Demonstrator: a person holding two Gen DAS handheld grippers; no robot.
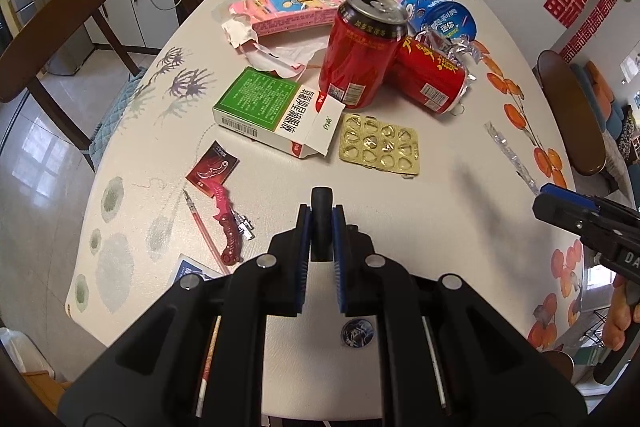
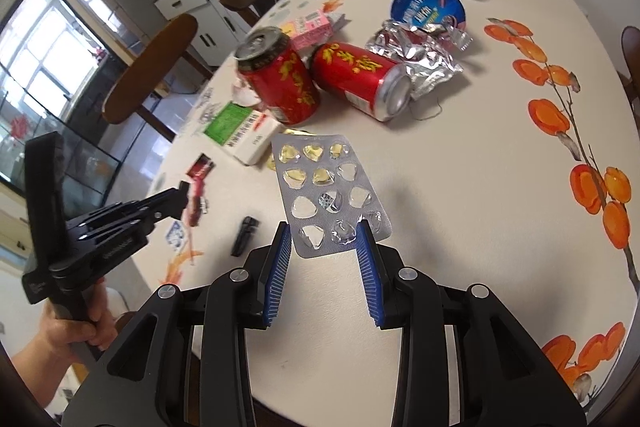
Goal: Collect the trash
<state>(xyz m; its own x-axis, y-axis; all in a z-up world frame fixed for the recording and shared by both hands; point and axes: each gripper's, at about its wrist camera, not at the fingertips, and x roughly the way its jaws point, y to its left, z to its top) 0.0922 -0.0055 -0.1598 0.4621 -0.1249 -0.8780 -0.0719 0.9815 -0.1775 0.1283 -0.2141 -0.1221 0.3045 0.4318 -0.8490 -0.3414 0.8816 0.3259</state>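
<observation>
- Left wrist view: the left tool (image 1: pixel 321 217) clamps a small black cap (image 1: pixel 321 223), light and stiff. A gold blister pack (image 1: pixel 380 145) lies flat on the counter (image 1: pixel 460 219) at 1 o'clock.
- Right wrist view: the right tool (image 2: pixel 325 235) pinches a silver blister pack (image 2: pixel 328 193) by its near edges, lifted at 12 o'clock; thin, light, probably bendy, so the side-edge hold suits it.

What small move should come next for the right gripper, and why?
Probably carry the blister pack off past the table edge; no bin is in view. The jaws of the right gripper clamp its near end, it seems lifted clear of the tabletop, and the left gripper is shut on a small black piece.
</observation>
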